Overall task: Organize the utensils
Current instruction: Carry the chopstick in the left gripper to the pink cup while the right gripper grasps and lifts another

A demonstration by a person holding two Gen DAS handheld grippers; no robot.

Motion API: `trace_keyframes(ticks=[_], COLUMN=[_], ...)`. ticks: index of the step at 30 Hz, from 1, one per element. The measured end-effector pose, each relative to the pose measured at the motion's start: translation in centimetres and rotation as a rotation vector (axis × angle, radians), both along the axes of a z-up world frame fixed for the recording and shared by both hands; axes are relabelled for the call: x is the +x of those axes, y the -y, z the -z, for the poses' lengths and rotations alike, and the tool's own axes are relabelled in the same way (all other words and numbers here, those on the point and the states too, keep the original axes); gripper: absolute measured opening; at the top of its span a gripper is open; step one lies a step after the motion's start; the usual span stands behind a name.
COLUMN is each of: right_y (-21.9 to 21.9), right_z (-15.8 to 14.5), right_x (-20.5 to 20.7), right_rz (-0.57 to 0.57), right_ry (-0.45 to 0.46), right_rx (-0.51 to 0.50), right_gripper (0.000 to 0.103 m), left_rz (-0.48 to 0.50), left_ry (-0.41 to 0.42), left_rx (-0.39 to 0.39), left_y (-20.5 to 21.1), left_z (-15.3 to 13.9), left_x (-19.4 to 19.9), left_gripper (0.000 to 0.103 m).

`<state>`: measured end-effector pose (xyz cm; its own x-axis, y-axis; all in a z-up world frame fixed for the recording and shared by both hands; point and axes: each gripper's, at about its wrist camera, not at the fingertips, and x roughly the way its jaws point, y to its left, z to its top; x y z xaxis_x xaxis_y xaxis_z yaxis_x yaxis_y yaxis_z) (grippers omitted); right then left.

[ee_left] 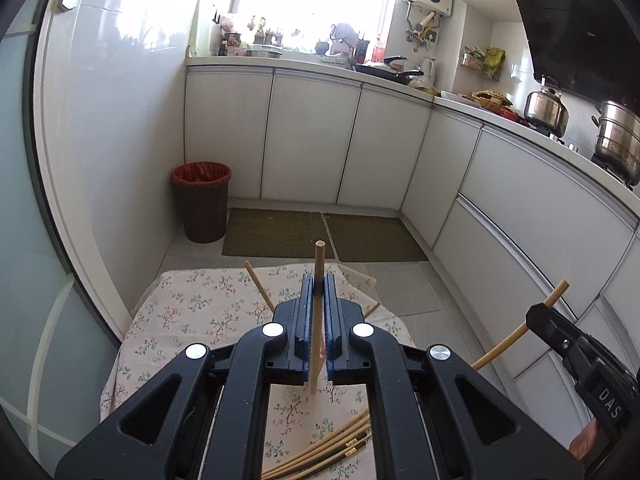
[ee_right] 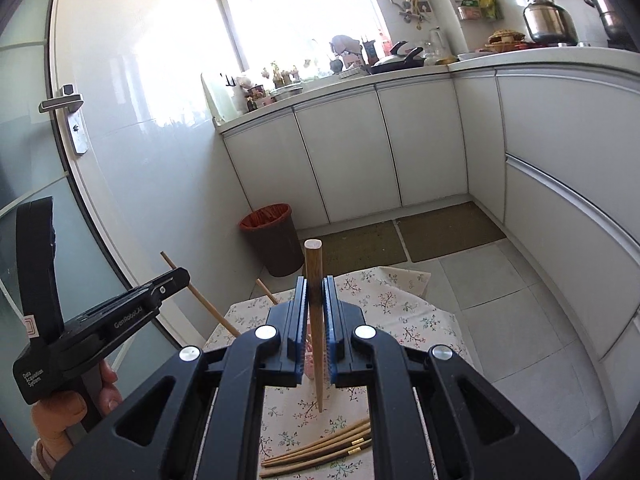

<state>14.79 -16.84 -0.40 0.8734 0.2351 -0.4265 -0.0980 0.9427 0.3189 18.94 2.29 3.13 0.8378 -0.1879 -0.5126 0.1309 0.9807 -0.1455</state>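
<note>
1. In the left wrist view, our left gripper [ee_left: 319,292] pinches a pale chopstick [ee_left: 319,264] between its blue pads. The stick stands nearly upright and its round end rises above the fingertips.
2. Under the gripper we see a table with a floral cloth [ee_left: 200,312]. A bunch of chopsticks [ee_left: 340,446] lies on the cloth near the lower edge, partly hidden by the gripper body. One more stick [ee_left: 258,286] pokes out at the left of the fingers.
3. At the right edge the right gripper [ee_left: 538,314] holds a second chopstick [ee_left: 516,332]; this one slants up to the right.
4. In the right wrist view, our right gripper [ee_right: 316,300] is closed on a darker brown chopstick [ee_right: 313,276], also close to upright, thick end up.
5. Below it the bunch [ee_right: 324,446] lies on the cloth [ee_right: 400,308].
6. At the left, a hand [ee_right: 60,412] holds the left gripper [ee_right: 180,276], with its stick [ee_right: 204,304] slanting down to the right.
7. A brown bin [ee_right: 272,236] stands on the floor beyond the table.
</note>
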Motion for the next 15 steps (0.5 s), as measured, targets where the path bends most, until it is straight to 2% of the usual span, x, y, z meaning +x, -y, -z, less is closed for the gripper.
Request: trace_keyframes(ticks=[6, 11, 15], right_y=[-0.8, -1.4, -1.8], right_z=[-0.9, -0.2, 0.6], right_x=[1.5, 2.4, 3.8], right_rz=[-0.015, -0.017, -0.018], right_ry=[0.029, 0.036, 0.020], right_rx=[0.008, -0.004, 0.008], right_gripper=[0.008, 0.008, 0.008], left_rz=[-0.065, -0.108, -0.107], left_ry=[0.027, 0.003, -0.042], left_rx=[-0.004, 0.003, -0.009], left_y=[-0.1, -0.3, -0.7], left_z=[0.2, 2.8, 5.8], left_x=[4.1, 7.7, 9.4], left_gripper=[0.004, 0.004, 0.006])
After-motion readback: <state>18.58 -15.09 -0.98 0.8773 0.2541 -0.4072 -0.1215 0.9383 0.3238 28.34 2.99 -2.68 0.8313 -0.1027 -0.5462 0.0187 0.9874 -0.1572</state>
